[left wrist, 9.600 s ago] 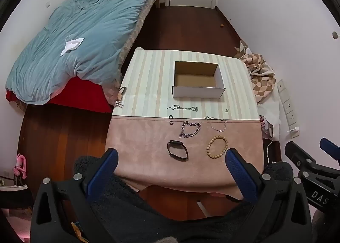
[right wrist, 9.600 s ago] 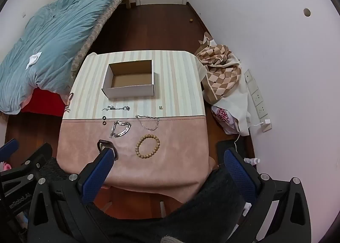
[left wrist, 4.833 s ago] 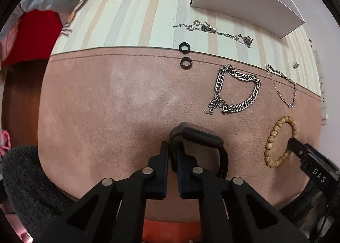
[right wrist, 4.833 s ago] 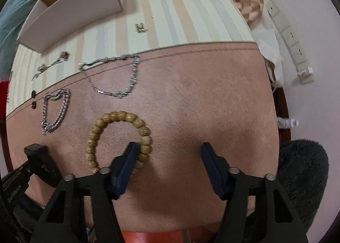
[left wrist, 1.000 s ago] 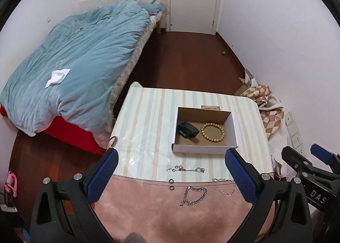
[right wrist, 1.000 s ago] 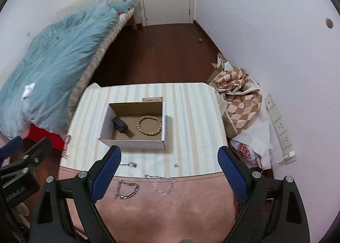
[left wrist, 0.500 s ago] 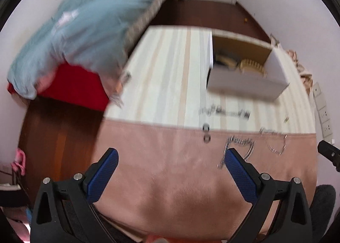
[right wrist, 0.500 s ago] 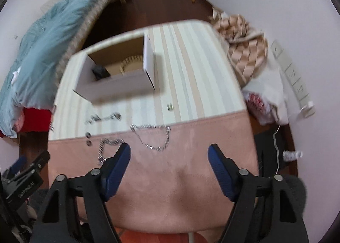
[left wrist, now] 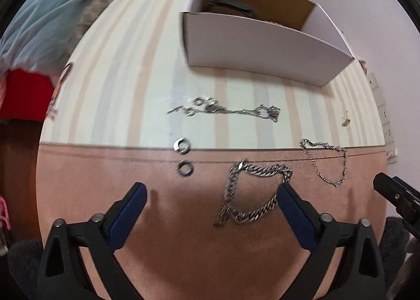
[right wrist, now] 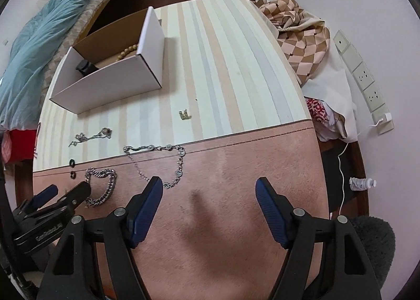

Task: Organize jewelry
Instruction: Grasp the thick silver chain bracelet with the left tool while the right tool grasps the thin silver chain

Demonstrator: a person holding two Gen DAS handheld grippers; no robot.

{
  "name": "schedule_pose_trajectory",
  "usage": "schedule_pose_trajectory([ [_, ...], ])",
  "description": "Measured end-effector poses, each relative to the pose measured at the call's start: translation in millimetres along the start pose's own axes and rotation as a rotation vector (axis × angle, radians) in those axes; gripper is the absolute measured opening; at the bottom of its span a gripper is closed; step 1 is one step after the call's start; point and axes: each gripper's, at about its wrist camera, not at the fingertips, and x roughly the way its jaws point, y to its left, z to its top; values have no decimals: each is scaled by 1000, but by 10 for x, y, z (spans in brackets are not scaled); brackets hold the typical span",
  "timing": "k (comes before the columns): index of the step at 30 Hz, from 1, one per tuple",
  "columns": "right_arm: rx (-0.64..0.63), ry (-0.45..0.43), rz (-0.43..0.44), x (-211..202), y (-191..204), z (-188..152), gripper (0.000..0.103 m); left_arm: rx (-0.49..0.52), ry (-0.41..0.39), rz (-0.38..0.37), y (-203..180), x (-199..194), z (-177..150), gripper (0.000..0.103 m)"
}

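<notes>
The left hand-held gripper (left wrist: 211,191) hangs low over the pink part of the worktop (left wrist: 168,258) with its jaws spread wide and nothing between them. The heavy curb-link chain bracelet (left wrist: 252,192) lies between its fingertips, its right side touching or just beside the right finger. Two small rings (left wrist: 183,157) sit just ahead of the gap, and a tangled thin chain (left wrist: 225,109) lies farther ahead. The right hand-held gripper (right wrist: 208,192) is also wide open and empty. A fine chain bracelet (right wrist: 160,164) lies just ahead of its left fingertip. A small gold earring (right wrist: 185,115) rests farther ahead. The cardboard box (right wrist: 110,82), far ahead to the left, holds a wooden bead bracelet (right wrist: 127,52) and a black band (right wrist: 85,67).
</notes>
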Motion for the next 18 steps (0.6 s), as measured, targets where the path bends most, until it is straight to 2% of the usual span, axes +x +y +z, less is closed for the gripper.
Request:
schedule_pose_trajectory([
  [1,6,4,-1,18,-22,1,75,24,-1,9,-47,23,12,84],
  [2,10,7,-2,31,-32,-3,75,43,0,15,-82,38,21,81],
  [3,15,11,-4,56,-46,-11,75,68,-1,19,-128,57,28,74],
  [4,19,14,-7,80,-61,-18,75,86,-1,24,-163,77,34,61],
  [5,24,18,-7,97,-77,-19,75,108,0,35,-205,93,32,60],
  [6,28,21,-6,112,-88,-19,75,131,-10,40,-247,90,31,55],
  [7,33,24,-4,127,-99,-21,75,147,-19,33,-274,75,28,39],
  [8,38,25,-2,142,-112,-16,75,168,-31,28,-315,56,18,30],
  [9,42,25,0,150,-120,-9,75,182,-33,19,-346,51,18,11],
  [10,48,25,9,160,-129,2,75,189,-31,16,-398,60,37,5],
  [13,63,27,50,191,-144,36,74,191,-35,3,-401,48,7,5],
  [15,55,27,65,214,-101,70,64,172,-46,-9,-332,-11,-35,5],
  [18,28,23,58,270,-13,112,62,121,-58,-32,-128,-144,-126,5],
])
